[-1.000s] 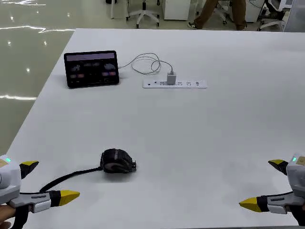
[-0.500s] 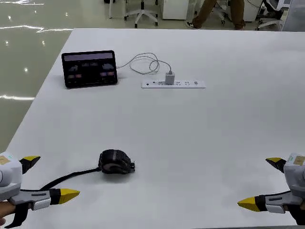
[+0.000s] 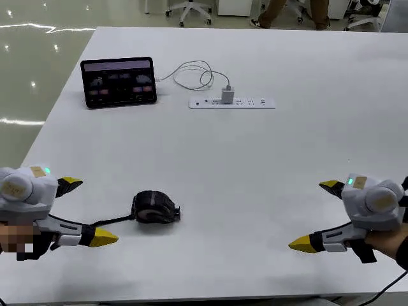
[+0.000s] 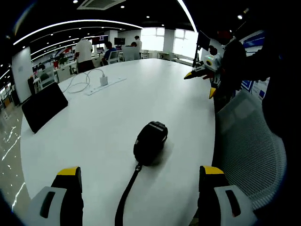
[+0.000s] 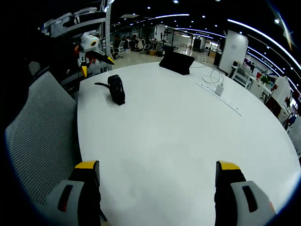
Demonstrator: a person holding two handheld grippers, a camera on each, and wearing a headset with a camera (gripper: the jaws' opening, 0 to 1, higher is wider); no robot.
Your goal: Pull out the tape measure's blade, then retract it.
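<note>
My left tool (image 3: pixel 90 211) and right tool (image 3: pixel 313 215) are pale grey with black arms and yellow tips, each showing a small green light. The tape measure (image 3: pixel 155 208) and its strap (image 3: pixel 111 222) are black on the white bench (image 3: pixel 255 166). The tablet (image 3: pixel 119 82) is black, its screen dim with reddish patches. The power strip (image 3: pixel 233 102) and cable (image 3: pixel 191 76) are white.
</note>
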